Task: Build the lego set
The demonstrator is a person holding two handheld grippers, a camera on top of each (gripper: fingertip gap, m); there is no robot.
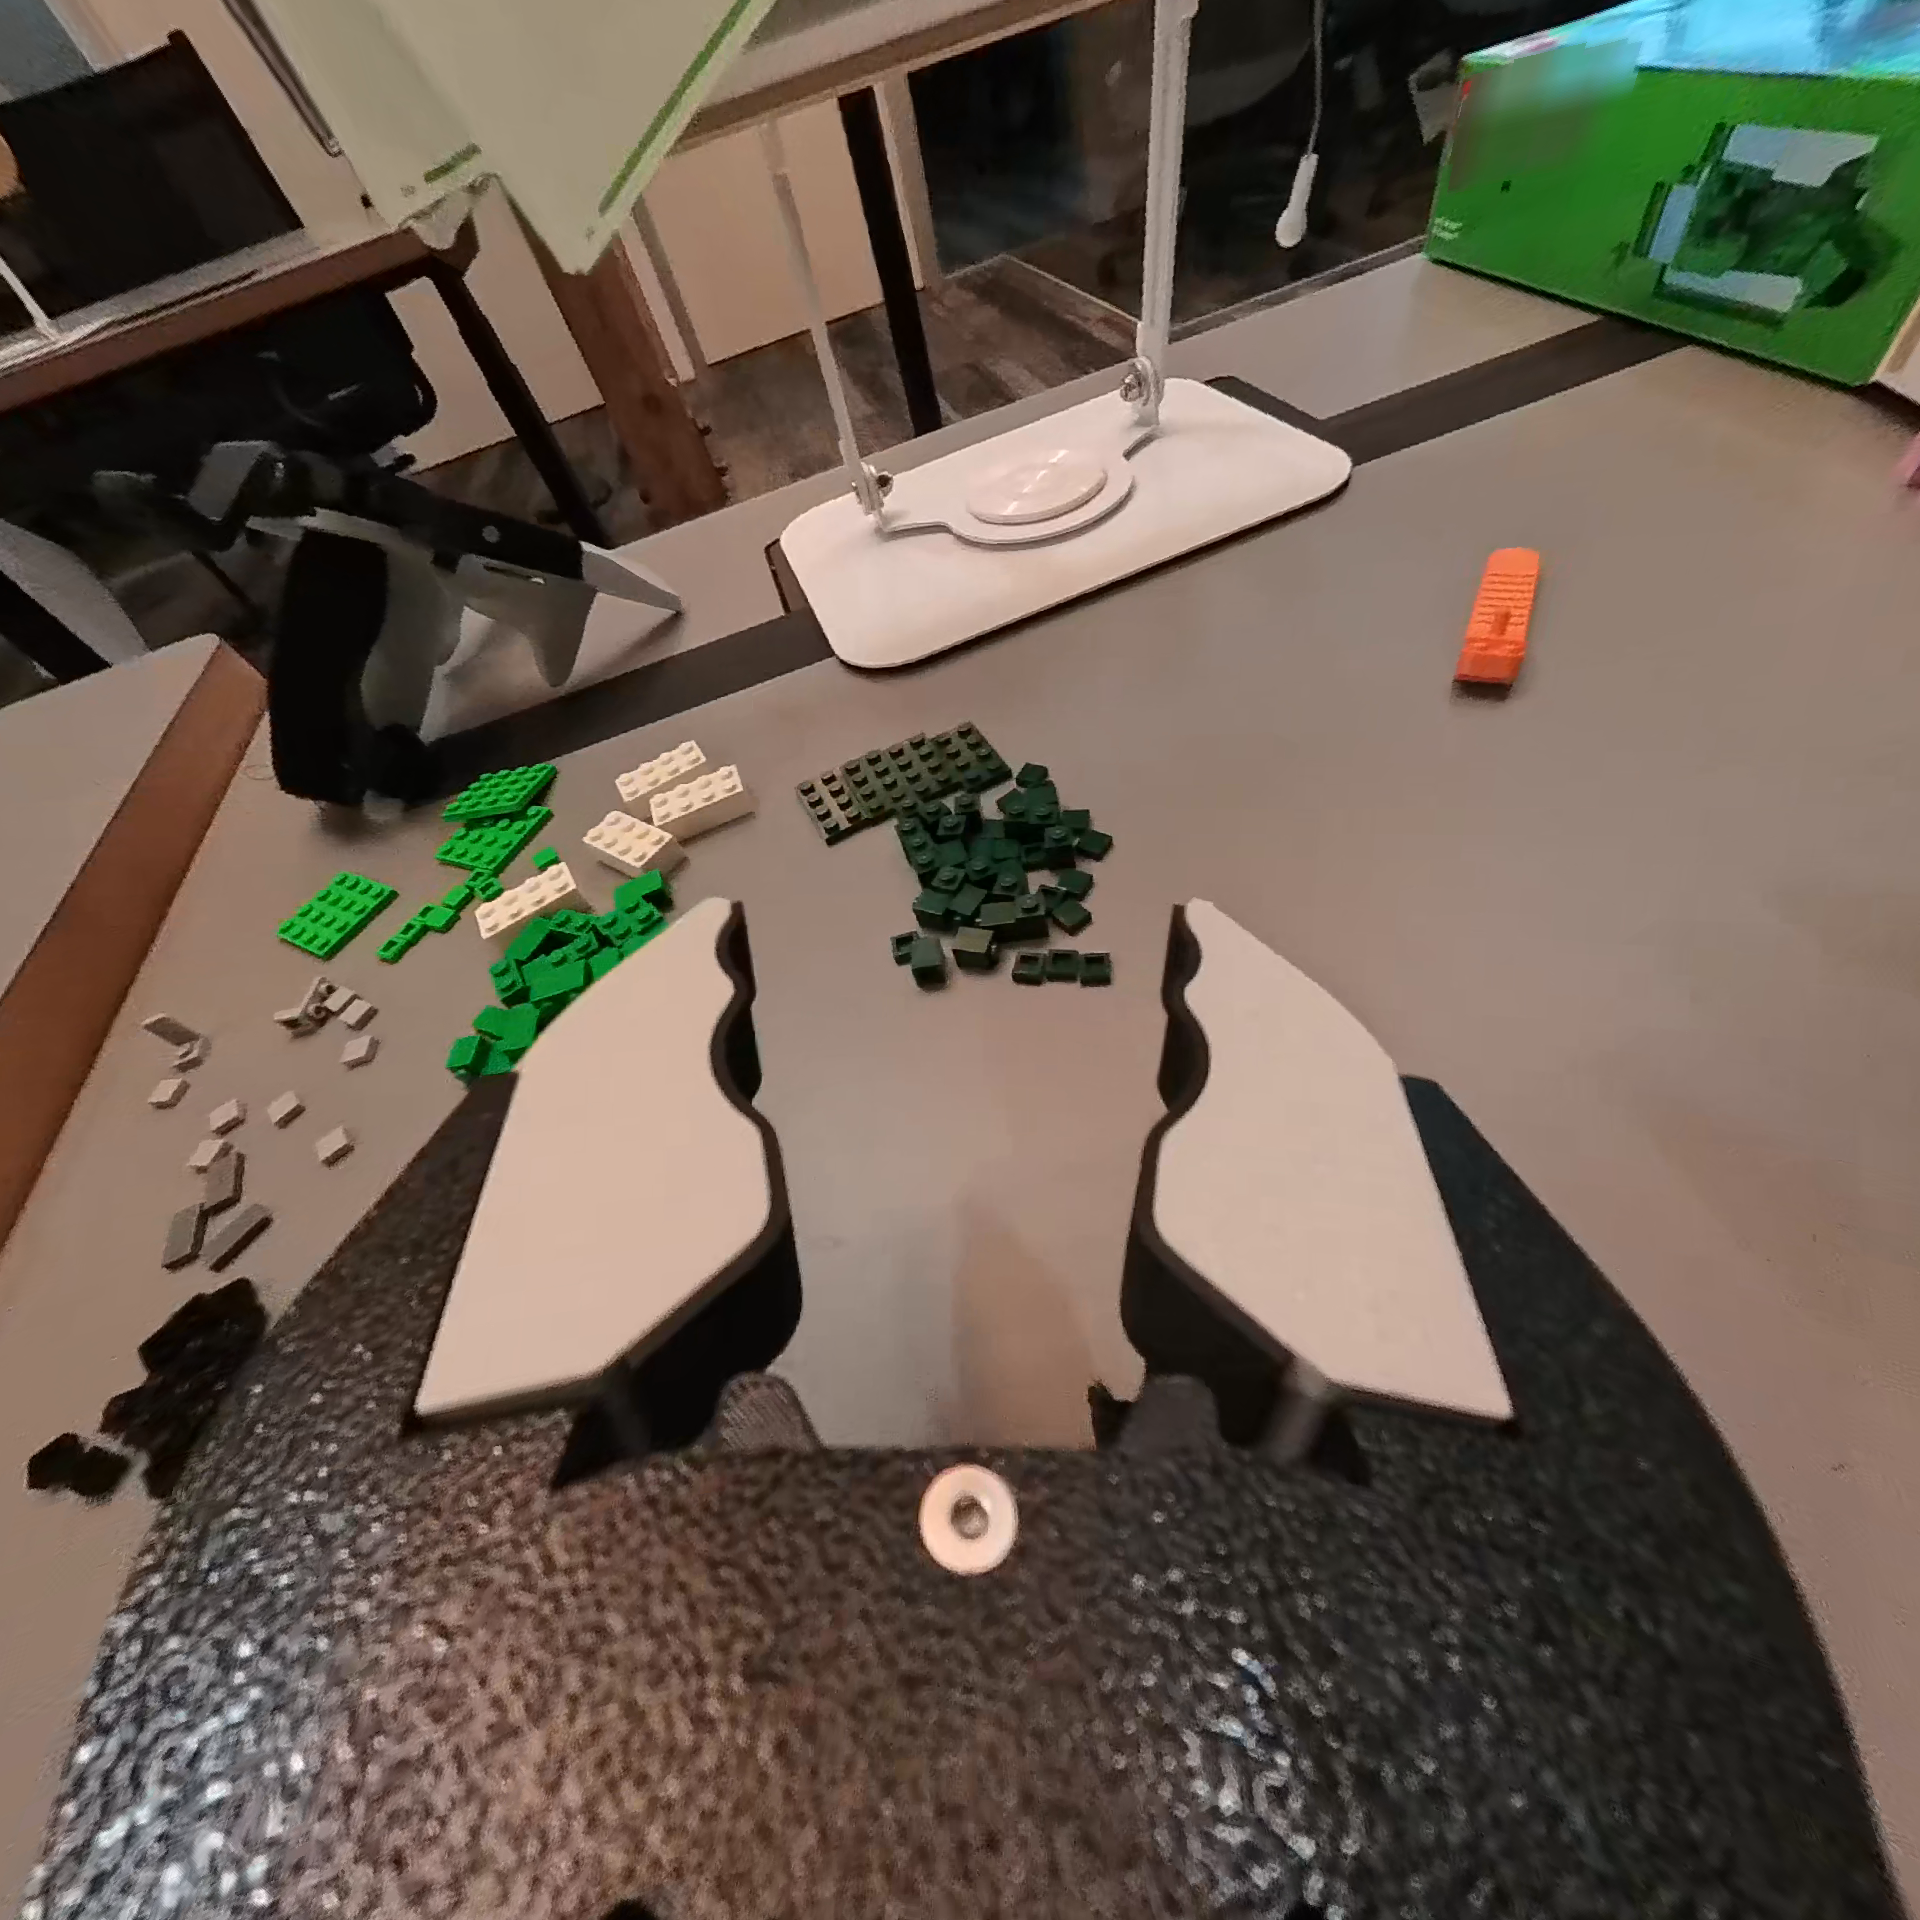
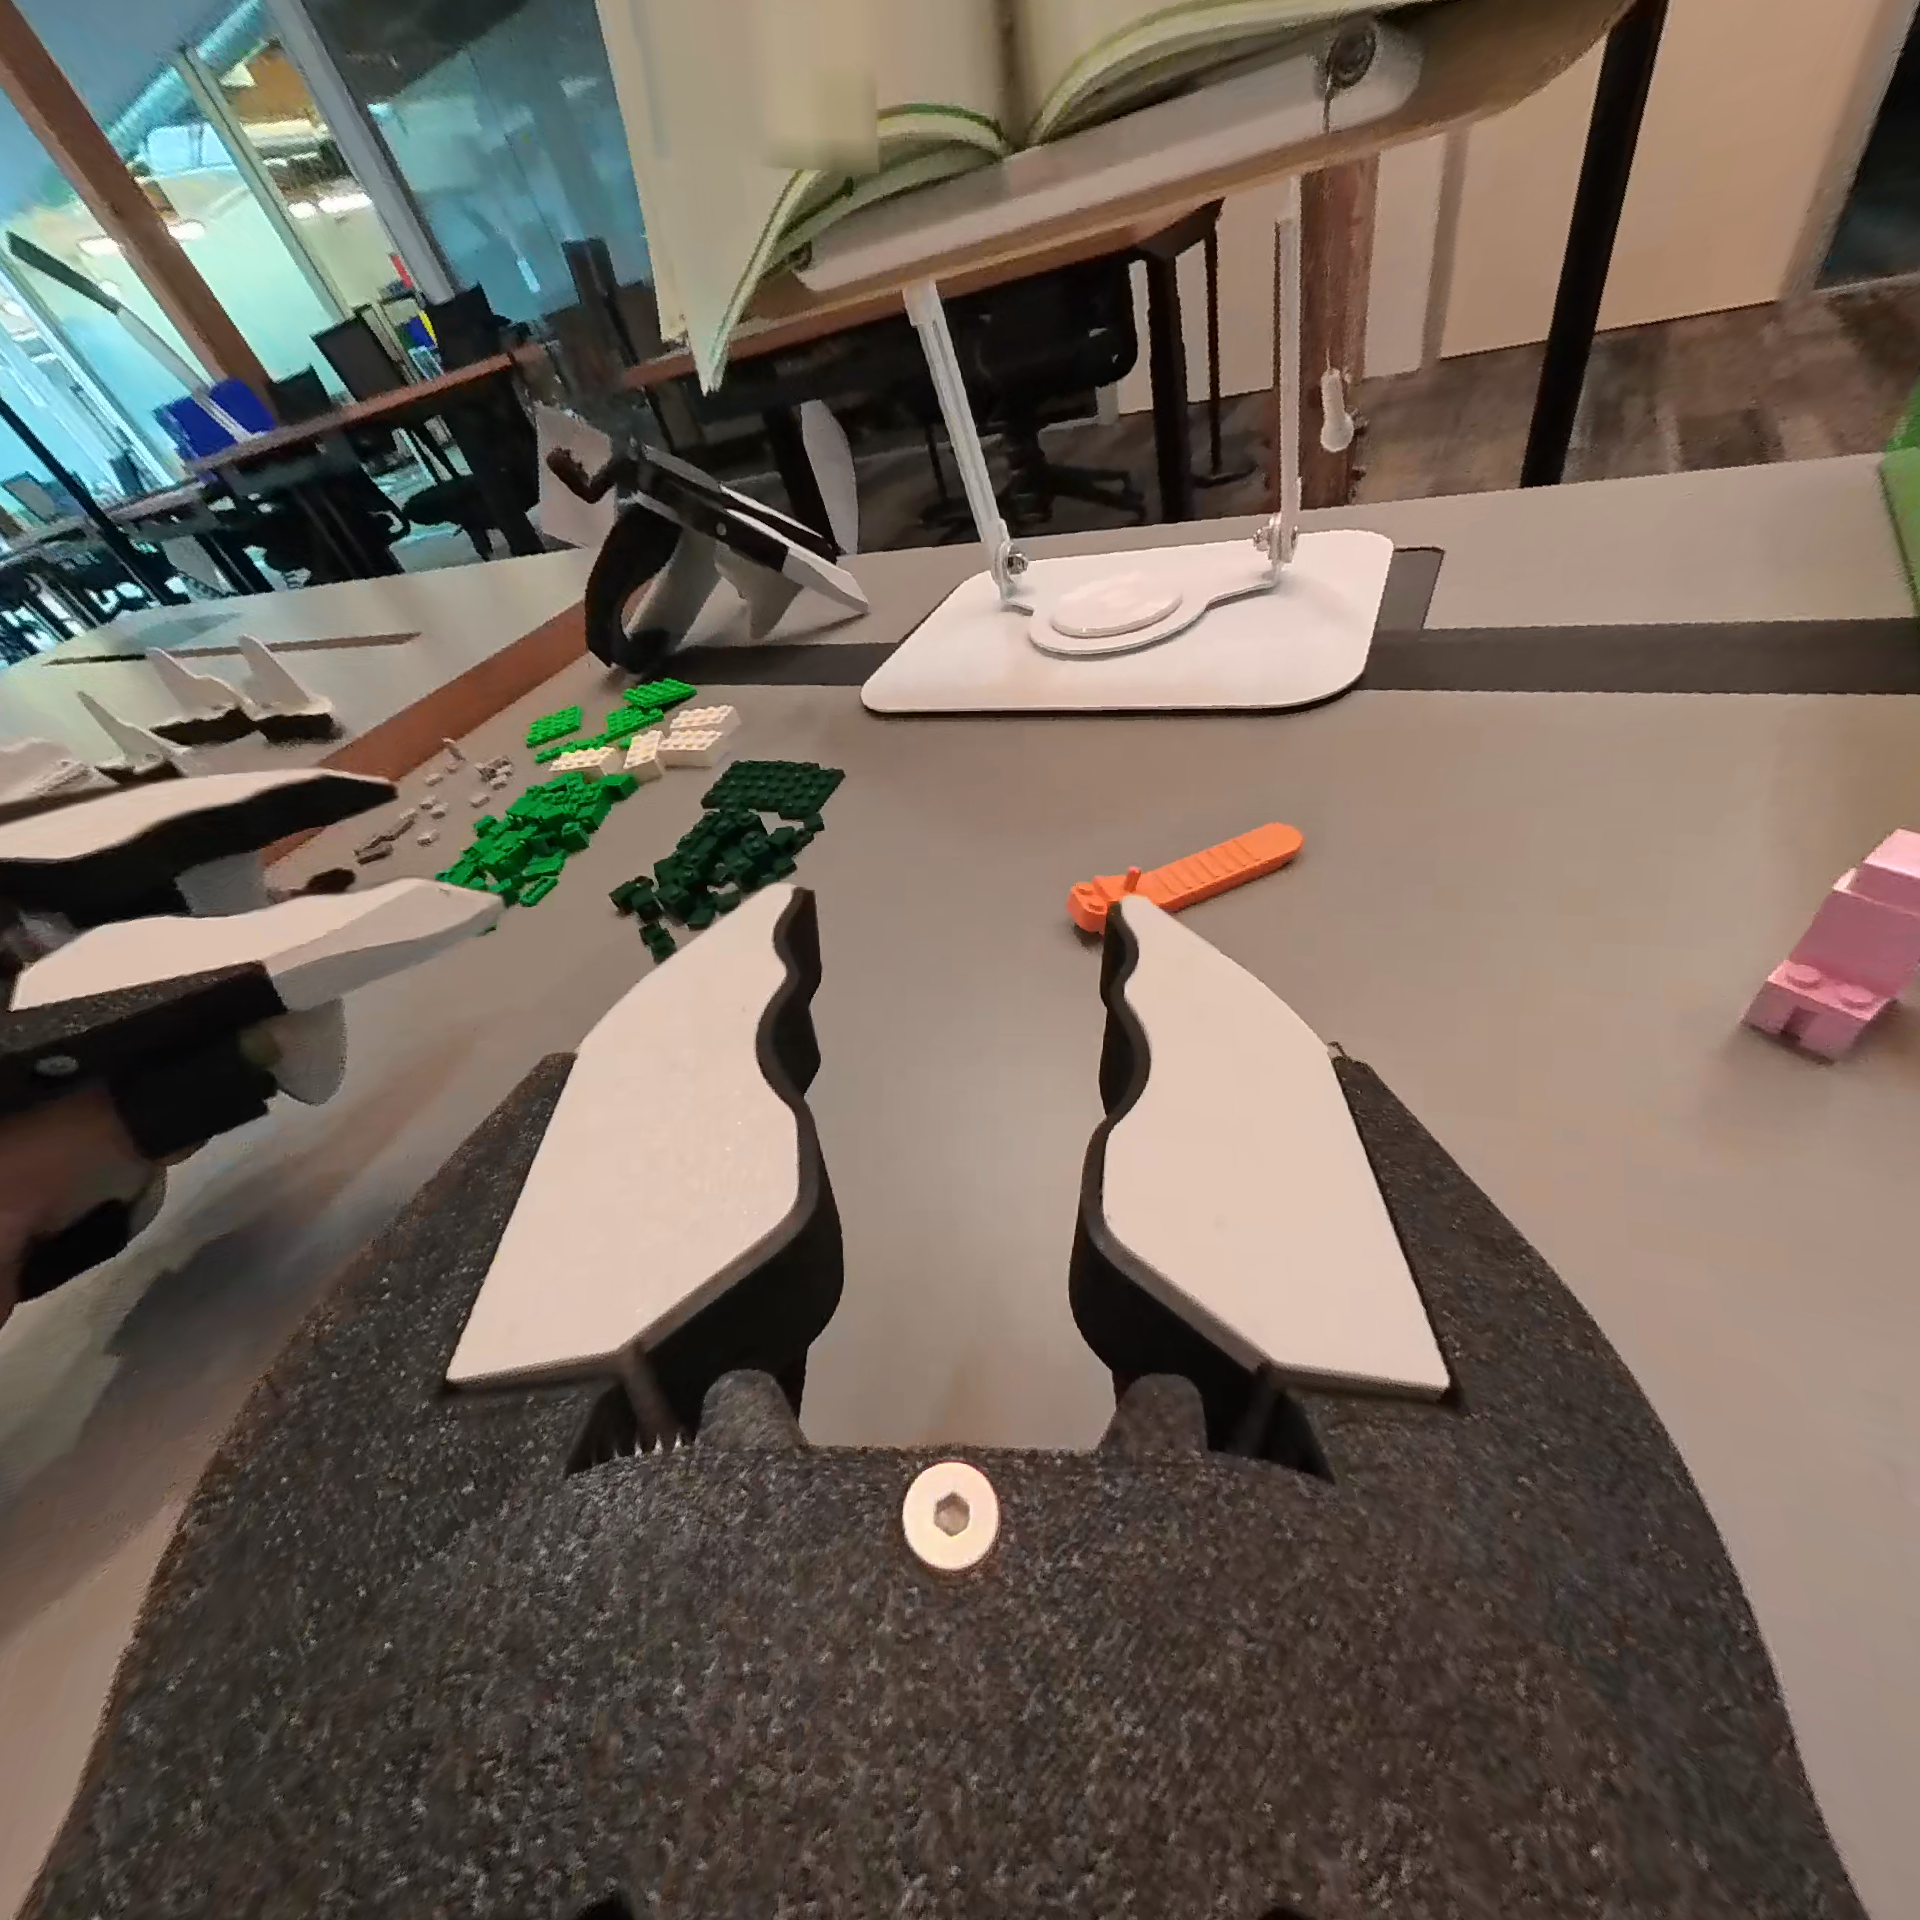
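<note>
Sorted lego pieces lie on the grey table [image 1: 1455,1039]: dark green small bricks [image 1: 997,894] with dark green plates [image 1: 904,779] behind, bright green bricks [image 1: 561,966], bright green plates [image 1: 499,821], white bricks [image 1: 681,800], grey tiles [image 1: 223,1132] and black pieces [image 1: 156,1382]. My left gripper [image 1: 956,925] is open and empty, just in front of the dark green pile. My right gripper [image 2: 956,914] is open and empty above bare table, with the dark green pile [image 2: 717,852] to its front left. The left gripper also shows in the right wrist view [image 2: 436,842].
An orange brick separator [image 1: 1496,618] [image 2: 1195,868] lies right of the piles. A white book stand [image 1: 1060,520] holding an open booklet [image 2: 894,135] stands behind them. A spare gripper [image 1: 416,623] lies at the back left. A green box [image 1: 1683,197] is at the far right, a pink lego figure [image 2: 1849,956] to the right.
</note>
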